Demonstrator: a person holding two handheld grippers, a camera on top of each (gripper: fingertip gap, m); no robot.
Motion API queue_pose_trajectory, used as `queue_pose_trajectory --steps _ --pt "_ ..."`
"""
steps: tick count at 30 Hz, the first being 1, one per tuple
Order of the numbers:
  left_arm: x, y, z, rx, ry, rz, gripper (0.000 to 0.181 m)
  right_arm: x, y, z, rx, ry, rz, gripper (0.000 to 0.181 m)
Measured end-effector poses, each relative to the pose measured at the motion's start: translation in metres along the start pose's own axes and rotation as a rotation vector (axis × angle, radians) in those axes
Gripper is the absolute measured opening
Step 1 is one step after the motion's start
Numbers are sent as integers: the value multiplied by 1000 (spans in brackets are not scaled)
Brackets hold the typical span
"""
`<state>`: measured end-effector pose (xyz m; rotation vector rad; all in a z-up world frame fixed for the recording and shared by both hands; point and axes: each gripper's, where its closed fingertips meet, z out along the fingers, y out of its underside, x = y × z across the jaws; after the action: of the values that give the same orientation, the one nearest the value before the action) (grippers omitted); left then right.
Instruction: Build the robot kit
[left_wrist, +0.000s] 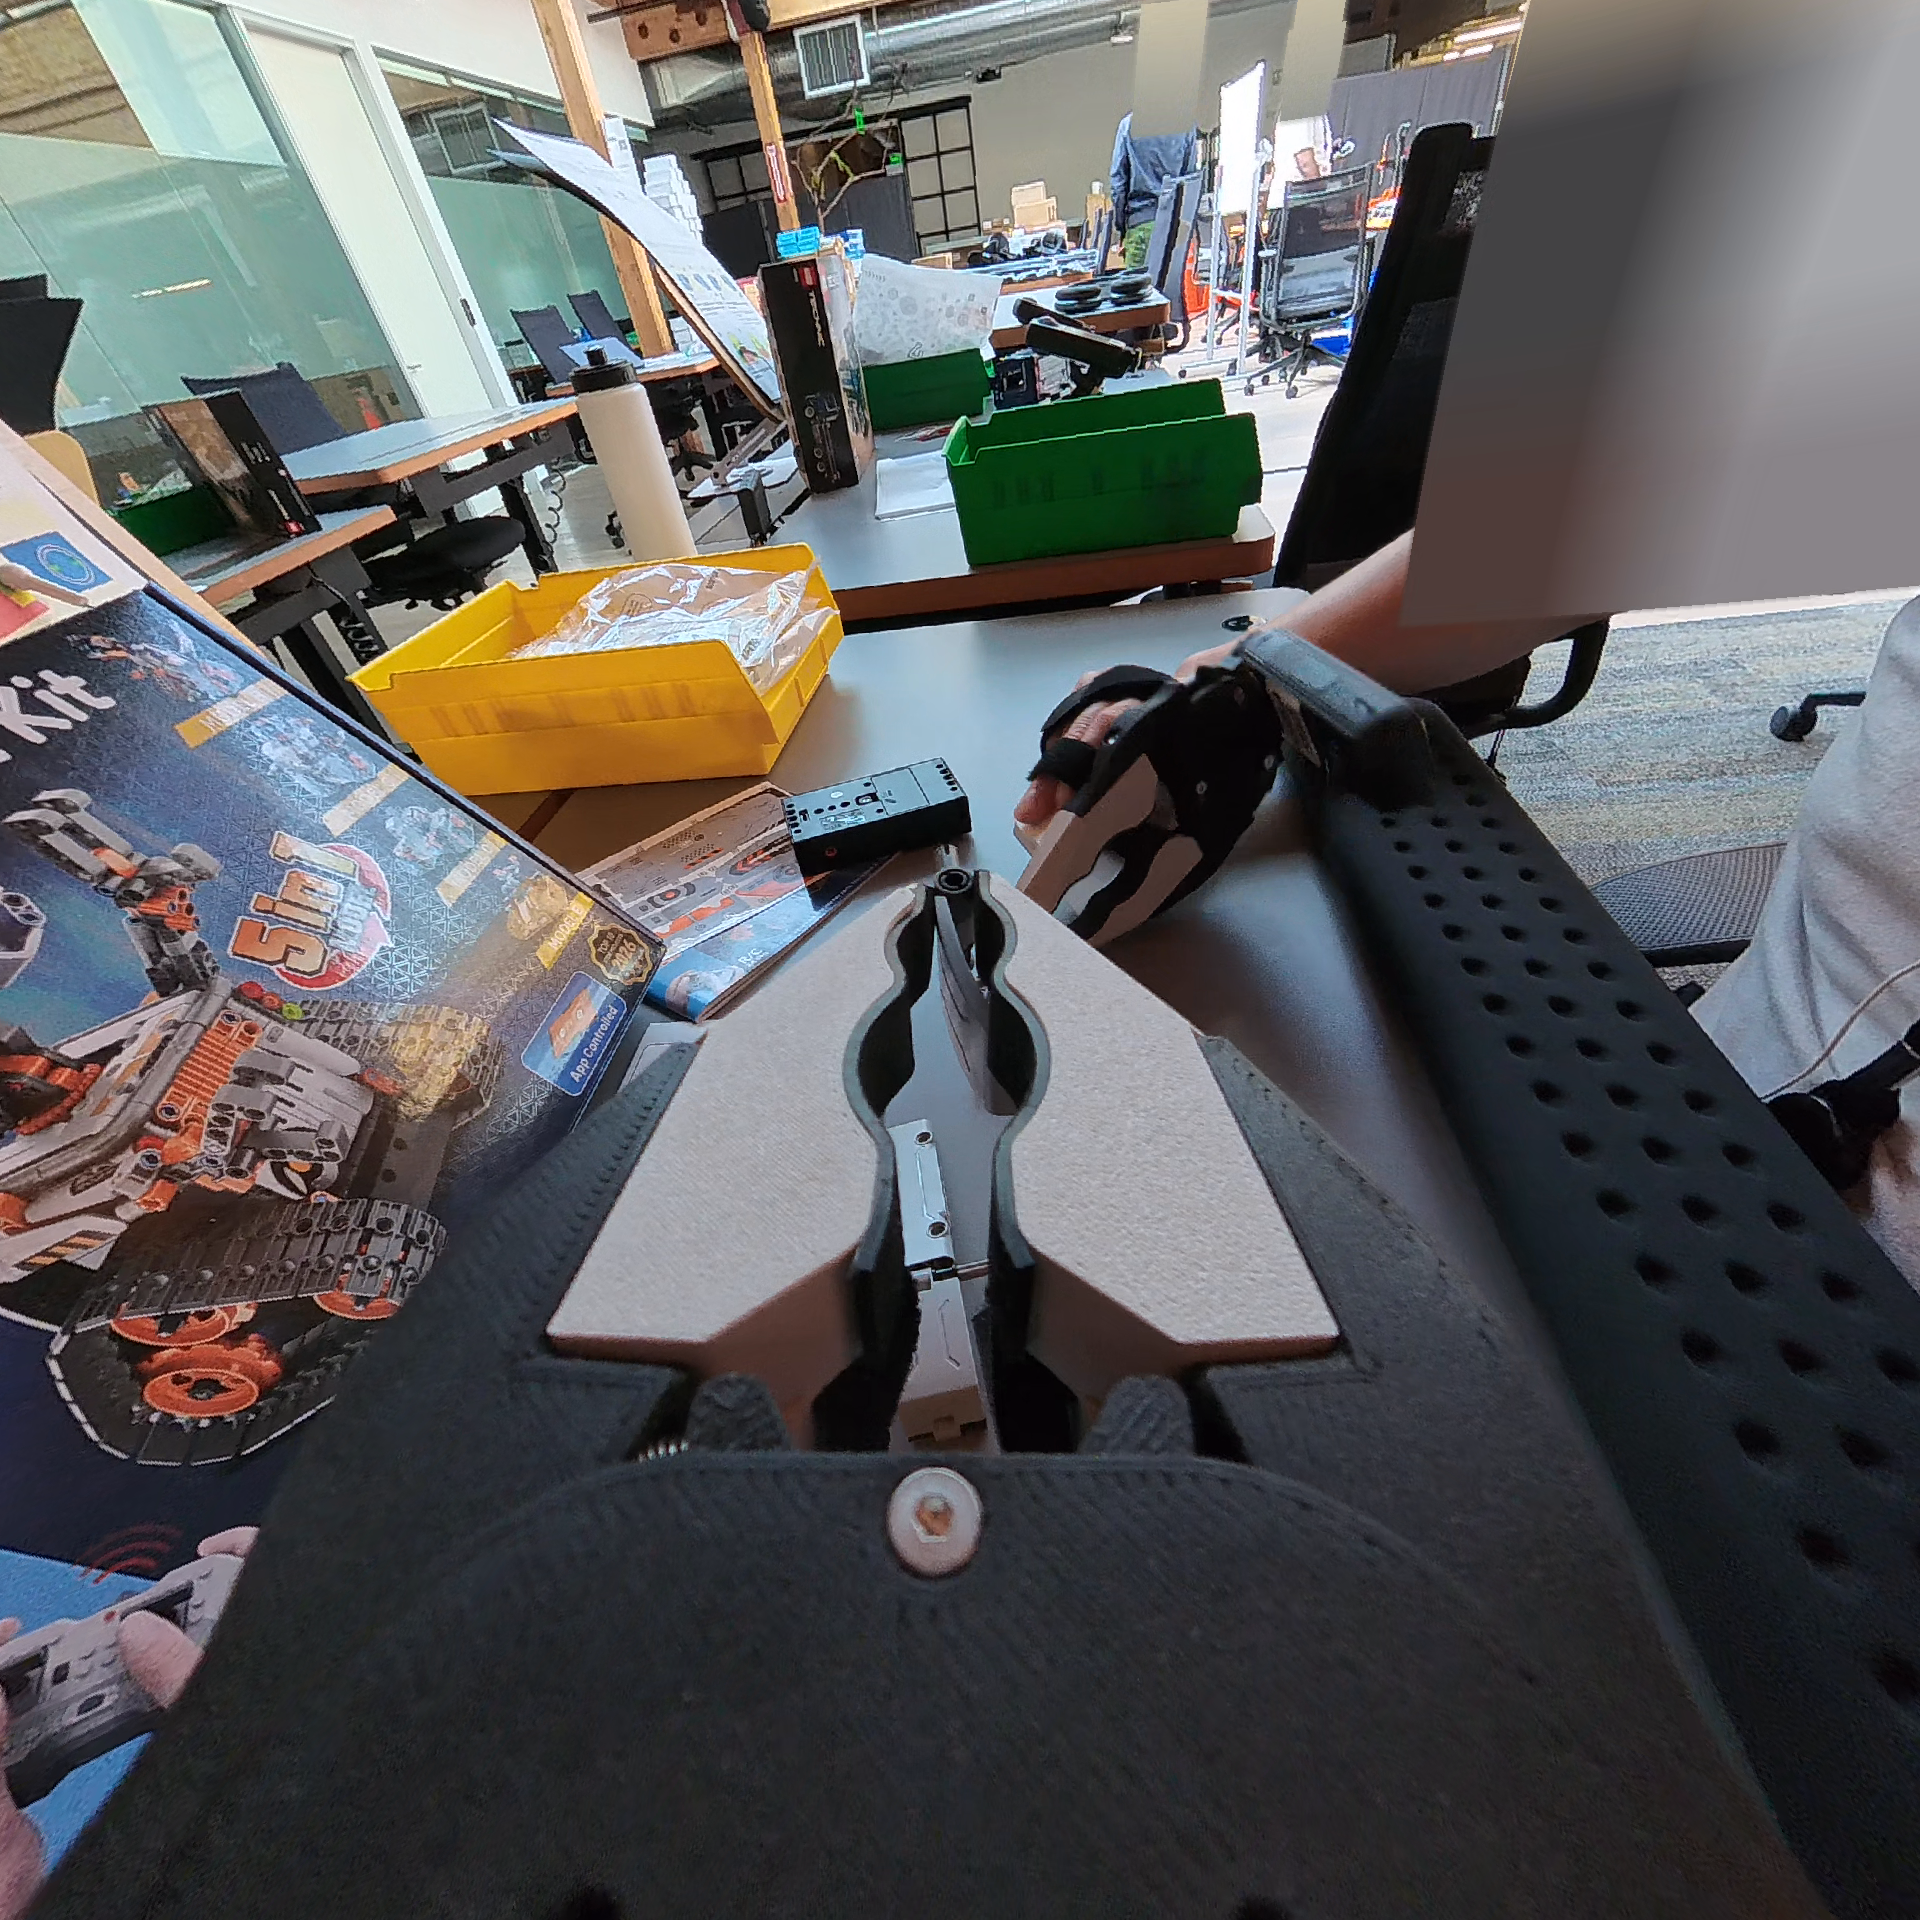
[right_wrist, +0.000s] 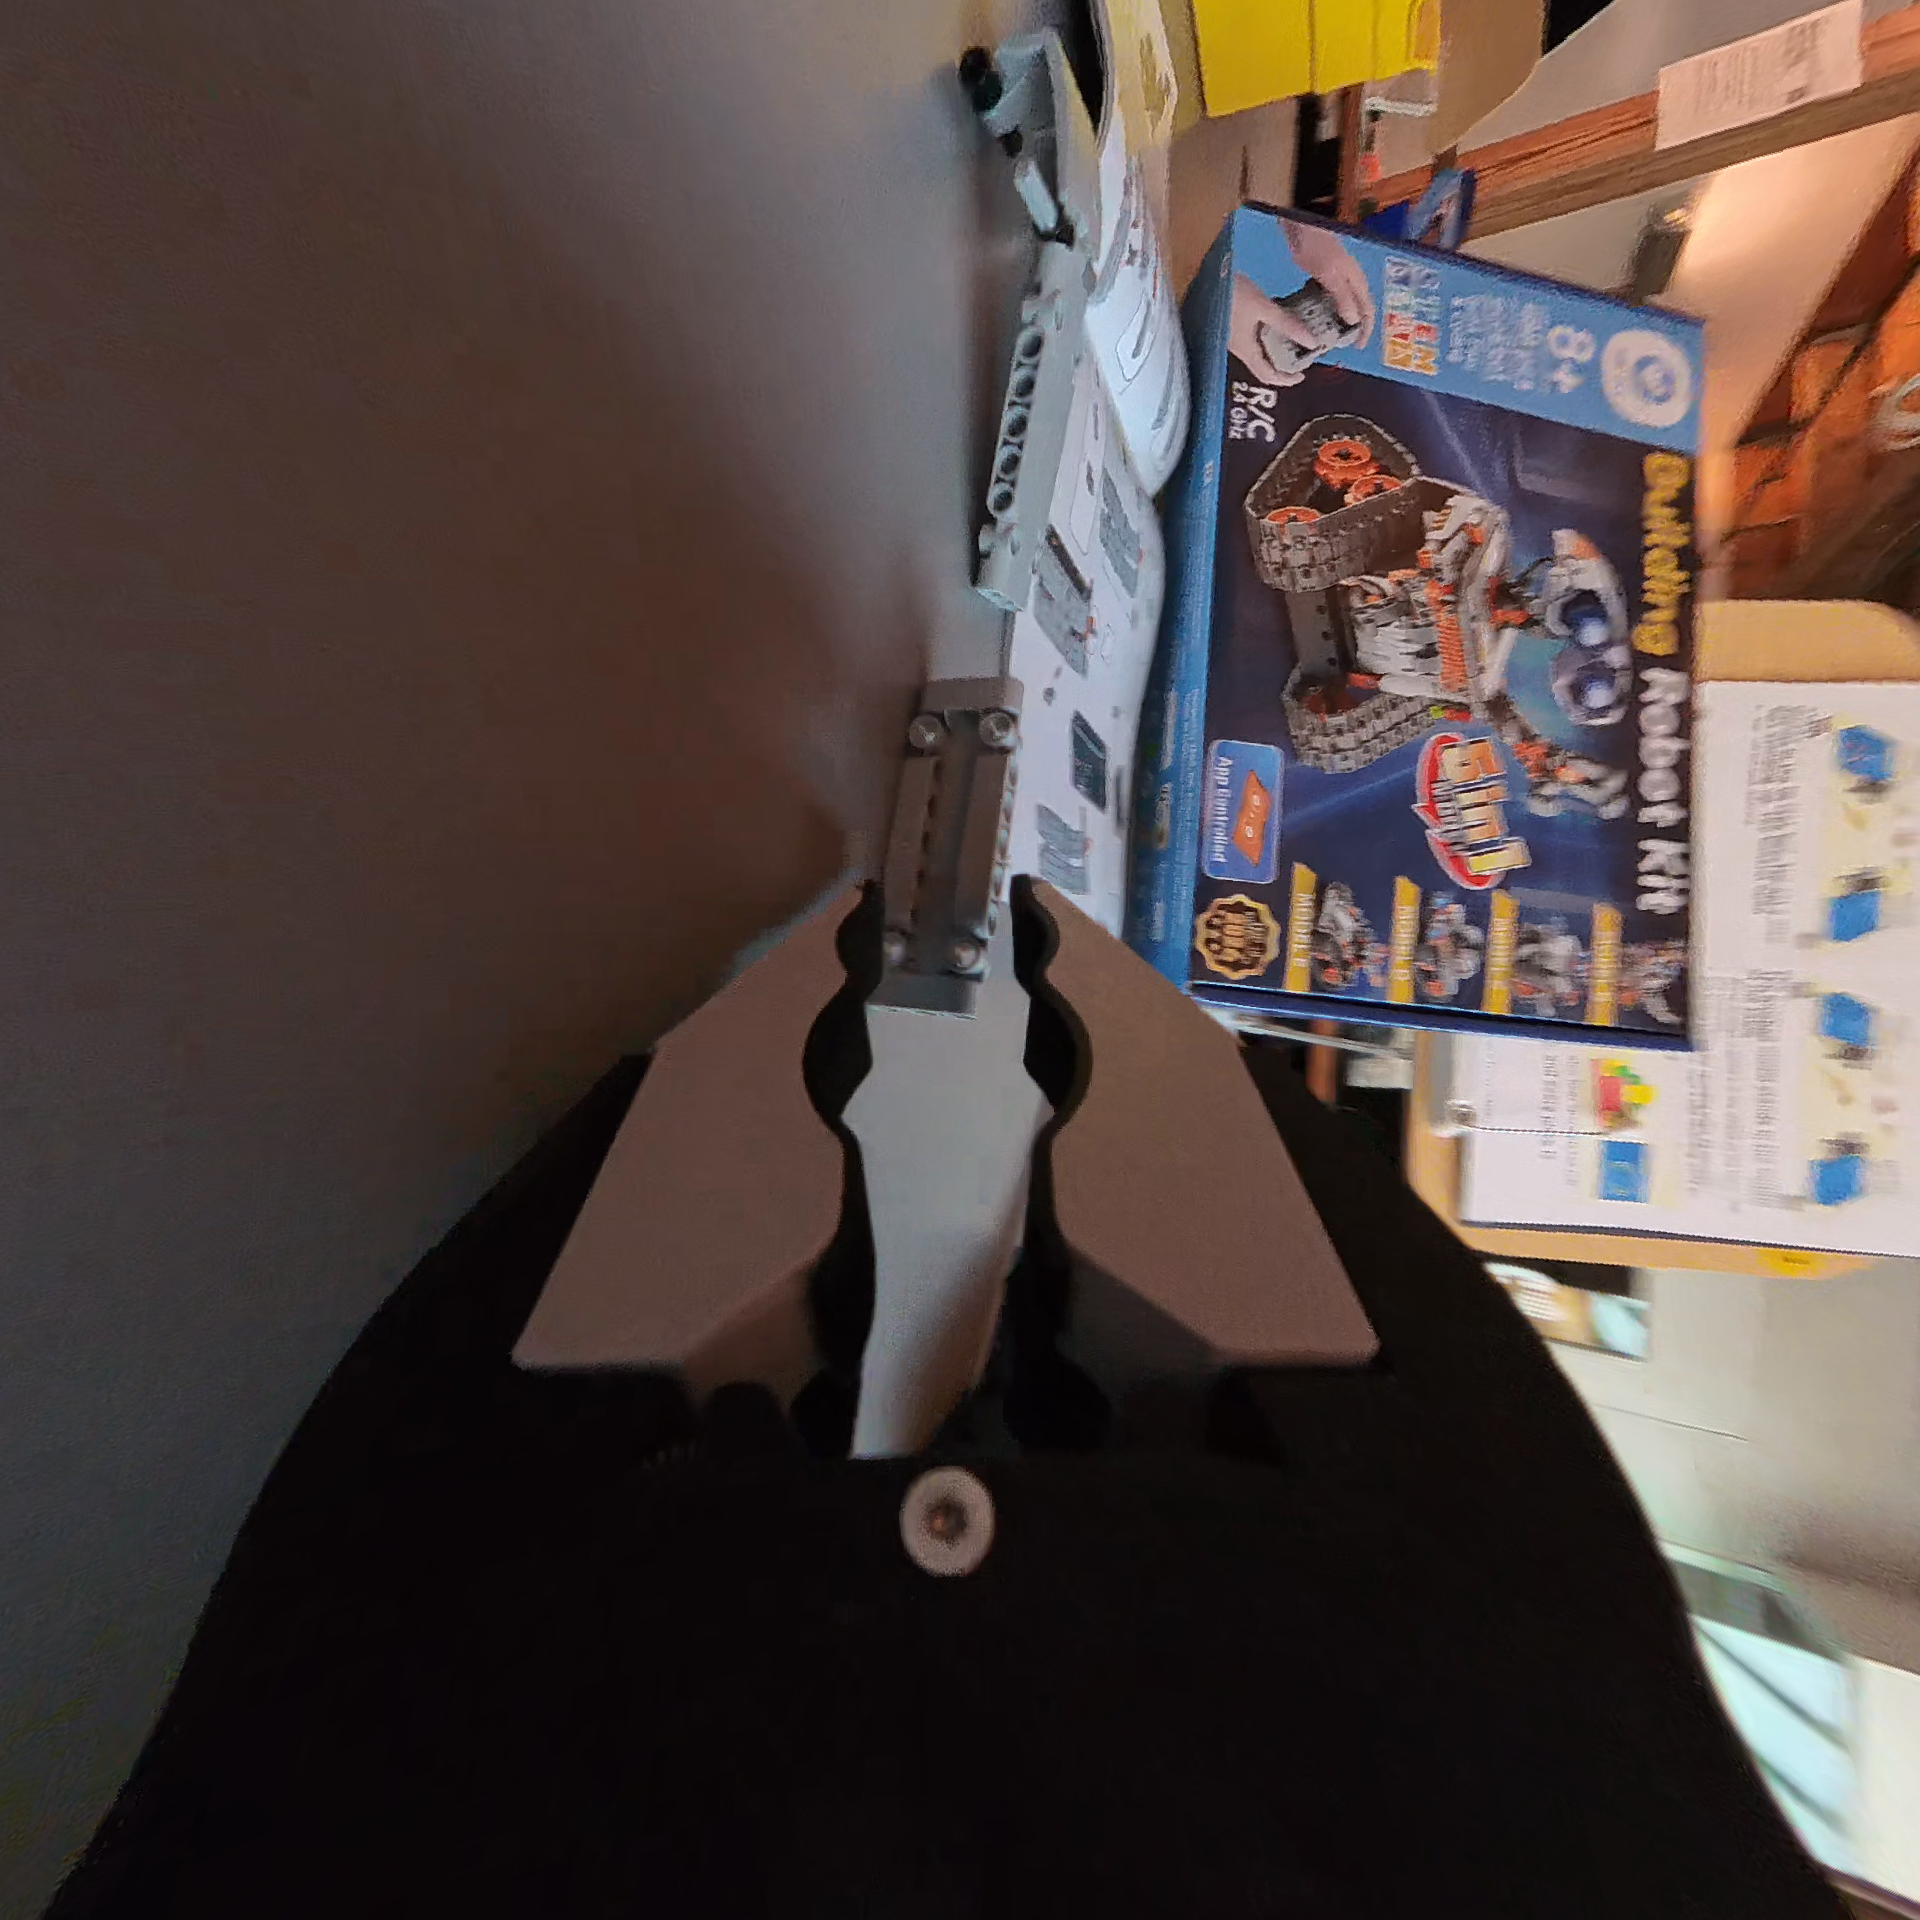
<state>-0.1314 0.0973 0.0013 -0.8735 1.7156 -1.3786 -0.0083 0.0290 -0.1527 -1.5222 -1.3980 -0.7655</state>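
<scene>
grey office desk (left_wrist: 1195, 675): left gripper (left_wrist: 953, 904) pinching a long grey plastic brick beam (left_wrist: 961, 997), right gripper (right_wrist: 940, 904) pinching a grey studded brick block (right_wrist: 951, 831) beside the blue robot kit box (right_wrist: 1444, 644).

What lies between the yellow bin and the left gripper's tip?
A small black box on a booklet, ahead of the left gripper; the left wrist view shows it.

The right hand-held gripper (right_wrist: 940, 914) is pinching a small grey brick assembly (right_wrist: 951, 847) at its tips over the grey bench (right_wrist: 468, 520). Just beyond that assembly, a long grey beam (right_wrist: 1023, 405) is lying beside the blue robot kit box (right_wrist: 1434, 644).
</scene>
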Motion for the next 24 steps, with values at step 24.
queue_pose_trajectory --steps 24 --pt "-31 -16 -63 110 -164 -37 5 -16 -59 13 80 -376 191 32"
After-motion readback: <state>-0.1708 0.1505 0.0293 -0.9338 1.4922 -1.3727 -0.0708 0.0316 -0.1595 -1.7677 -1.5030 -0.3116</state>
